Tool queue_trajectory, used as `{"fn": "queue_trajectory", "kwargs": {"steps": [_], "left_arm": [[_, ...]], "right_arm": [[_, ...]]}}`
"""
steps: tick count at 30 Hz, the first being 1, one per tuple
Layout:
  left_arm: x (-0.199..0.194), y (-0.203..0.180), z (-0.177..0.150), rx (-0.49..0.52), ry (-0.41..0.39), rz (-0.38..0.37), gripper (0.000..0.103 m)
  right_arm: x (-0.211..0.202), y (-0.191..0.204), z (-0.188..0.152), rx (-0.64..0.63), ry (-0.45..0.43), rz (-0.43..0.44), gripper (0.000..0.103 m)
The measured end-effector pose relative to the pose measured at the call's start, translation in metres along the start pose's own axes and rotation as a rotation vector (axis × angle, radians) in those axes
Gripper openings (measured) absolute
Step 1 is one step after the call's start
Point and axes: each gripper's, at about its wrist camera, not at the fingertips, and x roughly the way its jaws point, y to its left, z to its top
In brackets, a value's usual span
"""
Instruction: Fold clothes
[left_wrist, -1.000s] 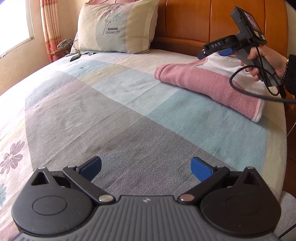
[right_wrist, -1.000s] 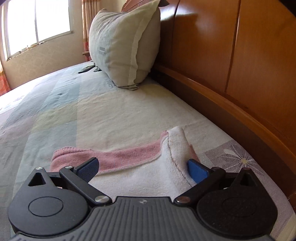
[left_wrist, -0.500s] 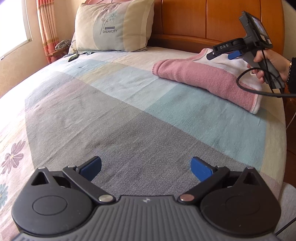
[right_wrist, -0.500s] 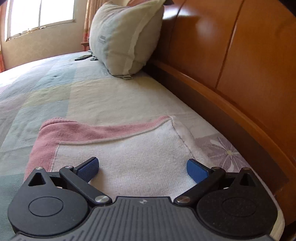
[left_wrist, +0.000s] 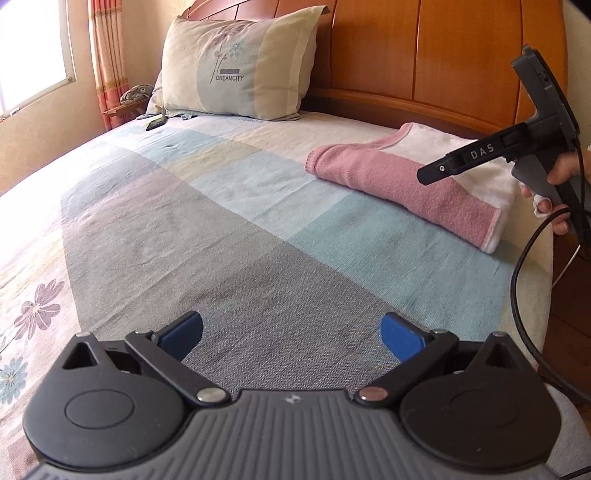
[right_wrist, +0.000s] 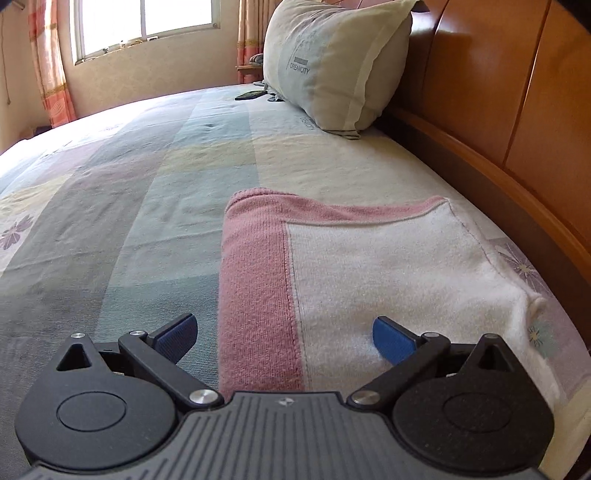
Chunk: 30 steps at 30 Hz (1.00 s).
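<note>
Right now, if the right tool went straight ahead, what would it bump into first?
Probably the folded pink and white towel, lying directly beneath and ahead of the open right tool. Farther on stands the pillow, though depth is unclear.

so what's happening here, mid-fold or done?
Looks close to done. A person holds a gripper in each hand over a bed. The pink and white towel lies folded flat near the headboard. The right gripper hovers open just above it, gripping nothing. The left gripper is also open and empty, over bare bedspread away from the towel.
</note>
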Motion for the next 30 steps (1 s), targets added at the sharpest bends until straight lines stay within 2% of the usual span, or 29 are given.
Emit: {"fn": "queue_trajectory", "kwargs": {"steps": [4, 9, 14, 18, 24, 30], "left_arm": [[-0.022, -0.005, 0.003, -0.016, -0.036, 0.017, 0.102], [-0.049, -0.021, 0.007, 0.017, -0.085, 0.029, 0.102], [-0.069, -0.041, 0.007, 0.027, -0.111, -0.009, 0.102], [-0.081, -0.052, 0.007, 0.016, -0.115, -0.057, 0.102], [-0.092, -0.068, 0.006, 0.019, -0.113, -0.049, 0.102], [-0.104, -0.081, 0.007, 0.001, -0.106, -0.076, 0.102]], "right_arm": [[-0.036, 0.005, -0.009, 0.067, 0.004, -0.008, 0.103], [-0.081, 0.012, -0.026, 0.125, 0.010, -0.045, 0.103], [-0.116, 0.020, -0.050, 0.172, 0.057, -0.079, 0.103], [-0.144, 0.030, -0.073, 0.179, 0.070, -0.110, 0.103], [-0.185, 0.043, -0.095, 0.222, 0.030, -0.132, 0.103], [-0.213, 0.057, -0.113, 0.241, 0.012, -0.138, 0.103]]}}
